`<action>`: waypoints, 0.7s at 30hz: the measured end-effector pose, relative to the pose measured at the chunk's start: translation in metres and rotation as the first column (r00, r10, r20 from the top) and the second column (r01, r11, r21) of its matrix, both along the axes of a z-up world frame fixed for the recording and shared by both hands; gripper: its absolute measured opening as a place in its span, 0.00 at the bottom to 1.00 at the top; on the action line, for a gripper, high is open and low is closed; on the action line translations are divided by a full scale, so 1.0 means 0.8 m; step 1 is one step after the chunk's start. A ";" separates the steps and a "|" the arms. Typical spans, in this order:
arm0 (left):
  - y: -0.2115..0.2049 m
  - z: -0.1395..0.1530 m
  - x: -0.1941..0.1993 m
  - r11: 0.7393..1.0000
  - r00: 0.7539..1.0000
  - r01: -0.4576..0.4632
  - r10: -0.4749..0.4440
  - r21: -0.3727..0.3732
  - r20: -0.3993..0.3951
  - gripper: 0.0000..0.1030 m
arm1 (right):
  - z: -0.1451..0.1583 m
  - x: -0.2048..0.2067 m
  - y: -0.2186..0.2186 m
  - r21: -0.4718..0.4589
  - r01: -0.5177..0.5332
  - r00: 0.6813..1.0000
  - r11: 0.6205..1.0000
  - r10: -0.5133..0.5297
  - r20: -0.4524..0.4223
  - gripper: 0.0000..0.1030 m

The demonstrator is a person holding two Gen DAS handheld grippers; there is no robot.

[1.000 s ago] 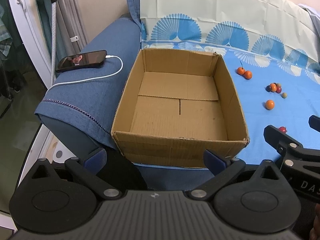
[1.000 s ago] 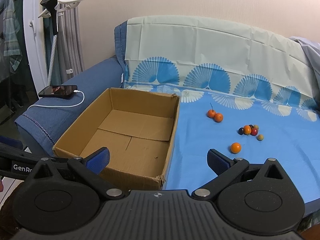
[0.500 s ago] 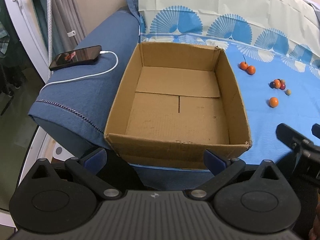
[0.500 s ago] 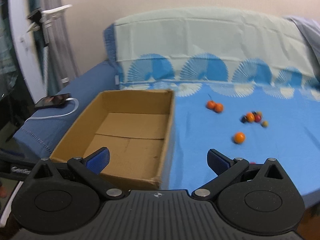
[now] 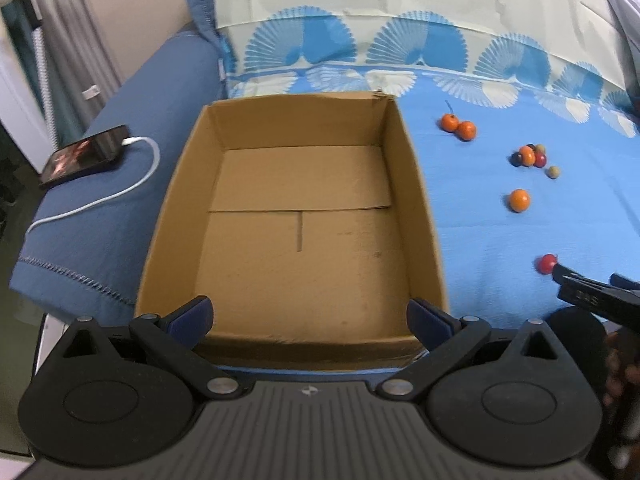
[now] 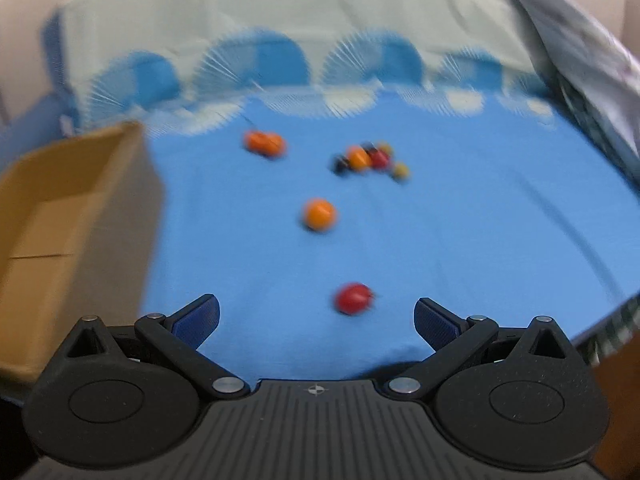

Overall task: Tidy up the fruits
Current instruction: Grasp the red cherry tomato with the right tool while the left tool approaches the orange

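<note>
Blue-sheeted sofa seat (image 5: 480,232), fan-print cover draped over backrest; denim armrest (image 5: 120,152) at far left carrying phone (image 5: 86,154) on white charging cable (image 5: 120,192). Cardboard box (image 5: 424,208): upright on seat beside armrest, flaps open, holding no fruit. Left claw (image 5: 310,312): spread wide, gripping nothing, poised at near rim of box, view now drawn closer over box than a second ago. Right claw (image 6: 316,316): likewise spread wide and carrying nothing, swung rightward off box and down toward fruit since a second ago, heavy motion blur throughout its view. Red fruit (image 6: 354,298): on sheet just ahead of right claw, between finger lines, slightly right of centre, not yet touched; seen from left view with right claw's tip just beside. Single orange fruit (image 6: 319,214): farther out, apart from the rest. Orange pair (image 5: 458,126) with stem: near backrest. Mixed small cluster (image 5: 530,156): orange, red, dark, one olive piece just beside. Judged step: approach for first pick, red fruit likeliest target; all fruit loose on seat, task barely begun. Blur advises settling before closing.
</note>
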State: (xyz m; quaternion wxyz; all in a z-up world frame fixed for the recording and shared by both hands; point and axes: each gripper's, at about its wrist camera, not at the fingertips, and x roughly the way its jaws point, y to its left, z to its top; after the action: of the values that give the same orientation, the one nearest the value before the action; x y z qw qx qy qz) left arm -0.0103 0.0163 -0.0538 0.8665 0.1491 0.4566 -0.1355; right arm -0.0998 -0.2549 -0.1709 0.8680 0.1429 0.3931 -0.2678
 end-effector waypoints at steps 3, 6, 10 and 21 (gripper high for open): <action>-0.017 -0.002 0.009 1.000 1.000 0.014 -0.014 -0.008 -0.014 1.00 | -0.025 0.012 -0.035 0.092 0.034 0.998 0.995 -0.029 -0.059 0.99; -0.035 -0.004 0.018 1.000 0.999 0.026 -0.026 -0.009 -0.024 1.00 | -0.046 0.031 -0.058 0.123 0.056 0.995 0.991 -0.045 -0.094 0.99; -0.060 -0.010 0.032 0.999 0.996 0.042 -0.045 -0.034 -0.071 1.00 | -0.078 0.063 -0.079 0.214 0.063 0.987 0.975 -0.029 -0.159 0.85; -0.207 -0.054 0.082 0.975 0.977 0.207 -0.211 -0.077 -0.040 1.00 | -0.078 0.066 -0.107 0.153 0.109 0.991 0.982 -0.096 -0.088 0.42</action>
State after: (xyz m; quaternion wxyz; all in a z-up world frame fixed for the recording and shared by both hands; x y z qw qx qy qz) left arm 0.0555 -0.1492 -0.0973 0.8412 0.1618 0.4537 -0.2458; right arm -0.0468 -0.3402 -0.2334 0.8226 0.2205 0.4395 -0.2857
